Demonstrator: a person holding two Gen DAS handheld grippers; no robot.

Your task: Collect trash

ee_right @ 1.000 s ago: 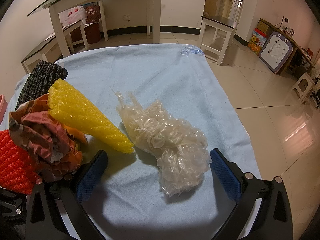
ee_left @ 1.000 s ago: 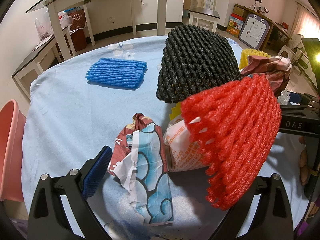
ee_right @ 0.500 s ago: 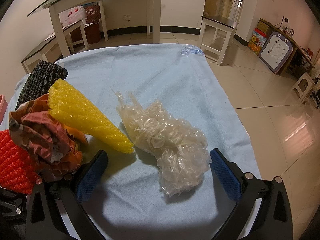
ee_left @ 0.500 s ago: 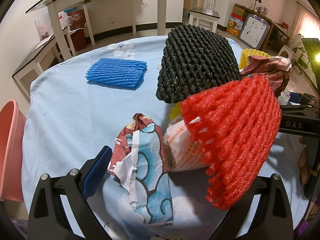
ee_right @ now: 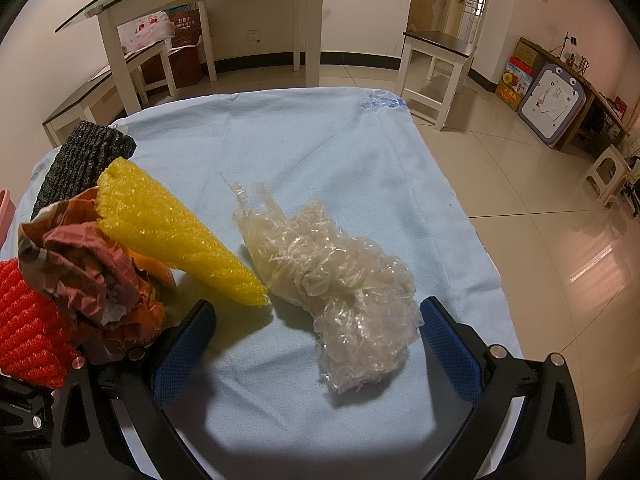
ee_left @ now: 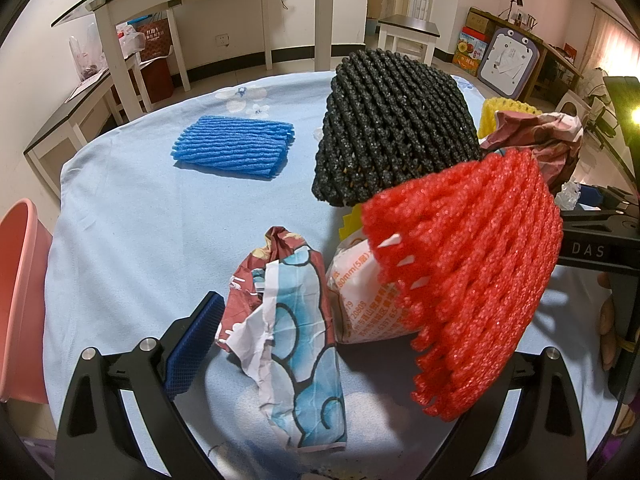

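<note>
While both tongs stand spread wide and empty over the blue tablecloth (ee_right: 320,152), the left gripper (ee_left: 348,344) faces a crumpled cartoon wrapper (ee_left: 296,344) and a printed white packet (ee_left: 360,300), with a red foam net (ee_left: 472,272) covering its right finger (pad unseen). Between the right gripper's (ee_right: 316,344) fingers lies a clear plastic bag (ee_right: 336,280); a yellow foam net (ee_right: 172,232) lies just left.
</note>
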